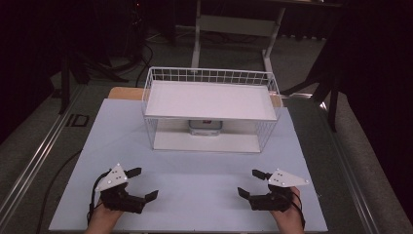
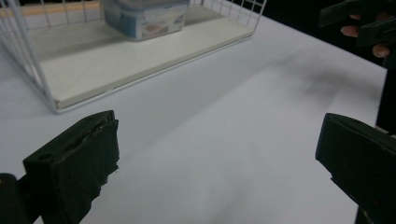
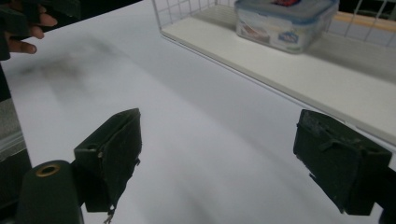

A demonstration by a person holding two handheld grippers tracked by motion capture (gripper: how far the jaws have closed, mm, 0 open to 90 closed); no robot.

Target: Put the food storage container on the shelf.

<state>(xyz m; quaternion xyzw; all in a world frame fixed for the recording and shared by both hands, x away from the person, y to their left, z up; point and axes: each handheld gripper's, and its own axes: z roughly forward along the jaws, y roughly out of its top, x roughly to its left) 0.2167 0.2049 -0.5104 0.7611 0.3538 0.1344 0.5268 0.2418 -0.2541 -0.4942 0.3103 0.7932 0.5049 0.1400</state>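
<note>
Since both sets of tongs sit low at the near edge of the tabletop (image 1: 204, 180) with nothing between their jaws, I judge the work hardly begun; my left tongs (image 1: 140, 184) stand wide open, and my right tongs (image 1: 253, 182) stand wide open too, both well apart from the rack (image 1: 210, 78). What they point toward is the food container (image 1: 205, 127), which rests on the rack's lower shelf, under the white upper shelf and near the middle of it; reaching in, gripping it and bringing it wherever it belongs all look left to do. From the right gripper view the container (image 3: 285, 21) is a clear squarish box with a blue-rimmed clip lid and a printed label on its side; something red seems to lie on its lid, though the cropping makes me unsure. From the left gripper view it (image 2: 144, 17) sits upright behind the wire wall.
</note>
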